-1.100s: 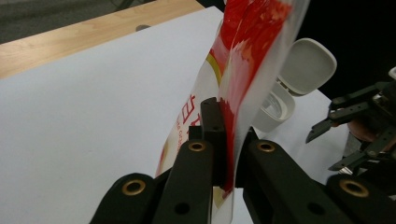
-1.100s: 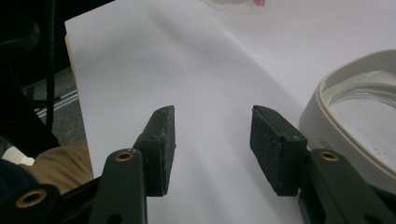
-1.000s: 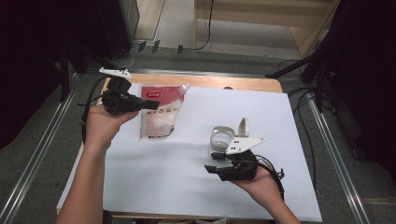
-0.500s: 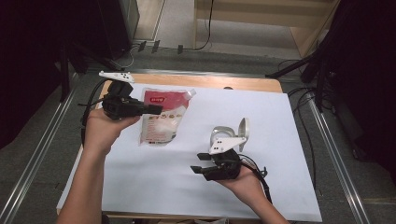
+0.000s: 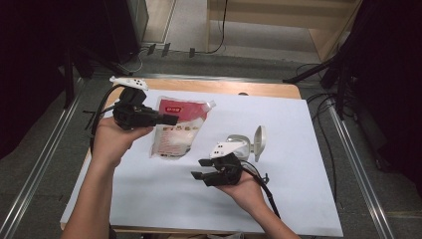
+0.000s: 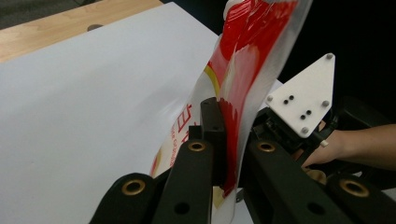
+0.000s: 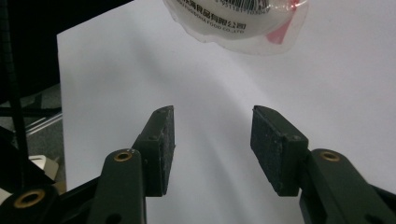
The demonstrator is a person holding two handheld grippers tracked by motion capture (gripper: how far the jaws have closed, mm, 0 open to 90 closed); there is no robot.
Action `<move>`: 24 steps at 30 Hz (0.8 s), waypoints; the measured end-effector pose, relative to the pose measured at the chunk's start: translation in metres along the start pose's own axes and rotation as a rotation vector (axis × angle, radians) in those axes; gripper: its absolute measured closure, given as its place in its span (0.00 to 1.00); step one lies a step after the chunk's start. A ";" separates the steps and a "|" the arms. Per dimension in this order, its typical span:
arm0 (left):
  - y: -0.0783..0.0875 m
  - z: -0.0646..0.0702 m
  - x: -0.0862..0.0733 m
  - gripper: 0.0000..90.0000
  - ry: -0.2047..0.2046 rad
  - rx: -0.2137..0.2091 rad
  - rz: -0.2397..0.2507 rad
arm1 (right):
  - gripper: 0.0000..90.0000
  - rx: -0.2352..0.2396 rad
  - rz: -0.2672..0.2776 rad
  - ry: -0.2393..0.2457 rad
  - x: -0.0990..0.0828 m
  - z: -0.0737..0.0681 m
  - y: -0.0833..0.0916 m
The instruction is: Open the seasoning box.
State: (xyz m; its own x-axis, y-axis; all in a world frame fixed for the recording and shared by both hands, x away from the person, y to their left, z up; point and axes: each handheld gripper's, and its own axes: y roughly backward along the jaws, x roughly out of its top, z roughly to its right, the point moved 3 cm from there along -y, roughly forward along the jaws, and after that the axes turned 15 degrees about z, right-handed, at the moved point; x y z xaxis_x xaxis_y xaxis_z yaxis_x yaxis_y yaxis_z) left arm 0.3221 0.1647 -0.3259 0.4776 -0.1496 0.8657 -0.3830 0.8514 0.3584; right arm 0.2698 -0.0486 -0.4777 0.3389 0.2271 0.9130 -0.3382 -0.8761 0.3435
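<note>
A red-and-white plastic pouch with printed text hangs at the left of the white sheet, with my left gripper shut on its upper left edge. In the left gripper view the pouch stands on edge and my left gripper pinches it between both jaws. My right gripper is held low over the sheet's middle, pointing left toward the pouch, open and empty. In the right gripper view my right gripper has bare sheet between its jaws, and the pouch's rounded bottom lies ahead.
A small white container with its flip lid raised stands just behind the right hand. The sheet covers a wooden table. Metal rails run along both sides, and cables lie on the floor beyond.
My right gripper has moved left and toward the near edge, away from the white container and closer to the pouch. The left gripper has kept its hold and barely moved.
</note>
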 end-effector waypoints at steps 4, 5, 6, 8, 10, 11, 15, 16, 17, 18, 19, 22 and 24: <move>-0.002 0.003 0.000 1.00 0.015 -0.015 -0.005 | 0.56 -0.014 0.009 -0.006 -0.003 0.002 -0.010; -0.003 0.005 0.001 1.00 0.014 -0.023 -0.003 | 0.56 -0.022 0.013 -0.010 -0.004 0.003 -0.012; -0.003 0.005 0.001 1.00 0.014 -0.023 -0.003 | 0.56 -0.021 0.015 -0.020 -0.004 0.004 -0.015; -0.005 0.007 0.001 1.00 0.017 -0.030 -0.004 | 0.56 -0.024 0.018 -0.039 -0.006 0.005 -0.019; -0.006 0.010 0.002 1.00 0.020 -0.040 -0.009 | 0.56 -0.025 0.013 -0.032 -0.008 0.006 -0.025; -0.008 0.012 0.002 1.00 0.016 -0.044 -0.013 | 0.56 -0.028 0.008 -0.028 -0.009 0.006 -0.027; -0.011 0.014 0.002 1.00 0.031 -0.059 -0.015 | 0.54 -0.039 -0.002 0.001 -0.014 0.007 -0.033; -0.011 0.014 0.001 1.00 0.035 -0.060 -0.022 | 0.54 -0.044 -0.001 0.007 -0.015 0.007 -0.035; -0.013 0.015 0.000 1.00 0.045 -0.065 -0.030 | 0.54 -0.056 -0.004 0.016 -0.017 0.007 -0.038; -0.013 0.015 0.000 1.00 0.045 -0.065 -0.030 | 0.54 -0.056 -0.004 0.016 -0.017 0.007 -0.038; -0.015 0.015 0.000 1.00 0.050 -0.069 -0.037 | 0.54 -0.070 0.001 0.028 -0.018 0.008 -0.040; -0.018 0.015 -0.001 1.00 0.071 -0.071 -0.039 | 0.54 -0.083 0.021 0.037 -0.019 0.008 -0.042; -0.019 0.015 -0.001 1.00 0.075 -0.074 -0.040 | 0.54 -0.083 0.027 0.037 -0.019 0.008 -0.042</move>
State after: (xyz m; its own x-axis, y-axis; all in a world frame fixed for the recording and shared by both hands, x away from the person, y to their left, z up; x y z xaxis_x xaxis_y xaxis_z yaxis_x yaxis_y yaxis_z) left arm 0.3166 0.1415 -0.3285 0.5504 -0.1481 0.8217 -0.3045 0.8807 0.3627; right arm 0.2850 -0.0193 -0.5115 0.2969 0.2205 0.9291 -0.4192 -0.8441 0.3343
